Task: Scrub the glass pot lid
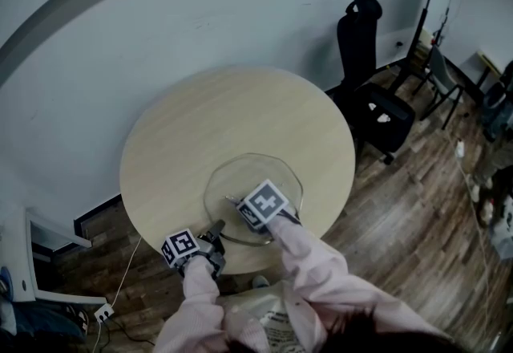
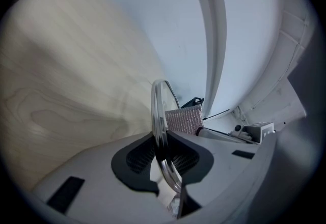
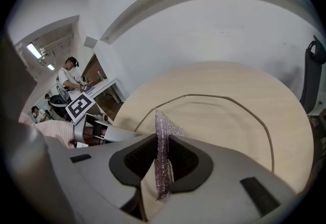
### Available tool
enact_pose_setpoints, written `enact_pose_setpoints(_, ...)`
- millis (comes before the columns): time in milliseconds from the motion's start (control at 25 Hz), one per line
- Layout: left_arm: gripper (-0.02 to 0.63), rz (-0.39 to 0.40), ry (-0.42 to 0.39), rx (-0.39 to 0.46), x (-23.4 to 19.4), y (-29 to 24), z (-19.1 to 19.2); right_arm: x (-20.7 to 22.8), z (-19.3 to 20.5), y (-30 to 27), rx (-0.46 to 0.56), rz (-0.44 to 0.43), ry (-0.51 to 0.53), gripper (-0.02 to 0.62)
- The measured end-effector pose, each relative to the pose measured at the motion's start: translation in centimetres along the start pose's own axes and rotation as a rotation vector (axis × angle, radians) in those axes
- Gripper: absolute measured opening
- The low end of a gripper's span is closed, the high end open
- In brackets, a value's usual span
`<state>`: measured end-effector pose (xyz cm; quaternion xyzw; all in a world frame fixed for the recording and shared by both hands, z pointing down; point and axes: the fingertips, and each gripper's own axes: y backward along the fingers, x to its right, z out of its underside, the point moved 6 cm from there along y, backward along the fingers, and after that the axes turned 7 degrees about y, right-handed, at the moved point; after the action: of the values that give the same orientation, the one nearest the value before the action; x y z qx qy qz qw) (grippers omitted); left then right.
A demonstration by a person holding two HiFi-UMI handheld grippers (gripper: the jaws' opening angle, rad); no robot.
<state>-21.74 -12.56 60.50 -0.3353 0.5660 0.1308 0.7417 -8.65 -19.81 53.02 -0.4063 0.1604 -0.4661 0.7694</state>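
The left gripper (image 2: 162,141) is clenched on the metal-edged rim of the glass pot lid (image 2: 158,111); the rim runs edge-on straight between the two dark pads, which press on it from either side. To the left of these jaws spreads the pale wooden round table (image 2: 76,85). Just past the jaws and a little to their right, a pinkish mesh scrub cloth (image 2: 184,120) meets the lid, with the grey body of the other tool behind it.

In the head view the lid lies on the near part of the table, its near-left edge between the left gripper's jaws and its glass reaching out ahead of them toward the table's middle.

The right gripper (image 3: 163,144) is clamped on the scrub cloth, which stands as a thin upright strip between its pads, poking out ahead of the fingertips and hanging down behind them. The front edge of the cloth sits at the lid's glass, though contact cannot be made out. The rim curves away ahead of these jaws and round to their right, and the whole arc rests over the table top. Off to the left of these jaws sit the left gripper's marker cube (image 3: 80,106) and a pink sleeve (image 3: 53,131), and beyond them people at a desk (image 3: 71,78).

Far right in the head view, well clear of both jaws, a black office chair (image 1: 369,95) stands on the wooden floor (image 1: 417,191)
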Motion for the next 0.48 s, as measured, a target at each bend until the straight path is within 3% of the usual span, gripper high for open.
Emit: enact_pose_setpoints(480, 0.063, -0.008, 0.015, 0.019, 0.0, 0.2, 0.3, -2.1, -0.5, -0.6, 0.031, -0.083, -0.019, 0.086)
